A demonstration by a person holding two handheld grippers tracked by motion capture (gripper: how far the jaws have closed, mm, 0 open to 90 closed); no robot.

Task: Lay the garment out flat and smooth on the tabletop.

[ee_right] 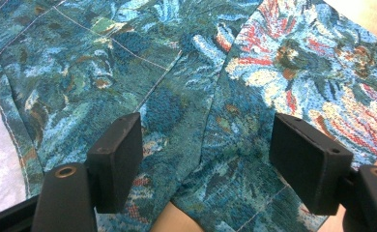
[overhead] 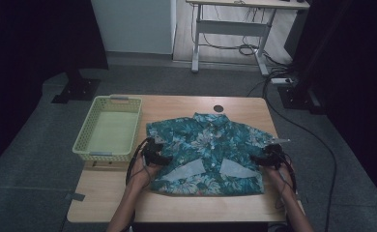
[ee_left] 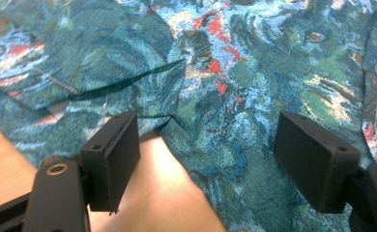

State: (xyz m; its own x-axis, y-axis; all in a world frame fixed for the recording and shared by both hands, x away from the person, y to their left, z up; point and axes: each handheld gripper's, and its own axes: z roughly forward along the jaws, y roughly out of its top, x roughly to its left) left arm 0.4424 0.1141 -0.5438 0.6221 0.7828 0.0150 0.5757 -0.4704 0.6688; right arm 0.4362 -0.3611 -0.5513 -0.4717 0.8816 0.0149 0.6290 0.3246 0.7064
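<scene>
Standing empty, yellow basket (overhead: 110,130), beside floral shirt (overhead: 208,152)

Both forearms come in from the bottom of the high view, angled slightly inward. Left gripper (overhead: 153,153) and right gripper (overhead: 269,155) sit level with each other, well apart. Jaws on both stand wide, pads pressing nothing.

a pale wooden tabletop (overhead: 177,205) is carrying two things. a teal flowered shirt (overhead: 208,145) is lying flat across its middle and right, hem corners folded up. a yellow-green basket (overhead: 82,140) is sitting at its left, overhanging the edge.
</scene>
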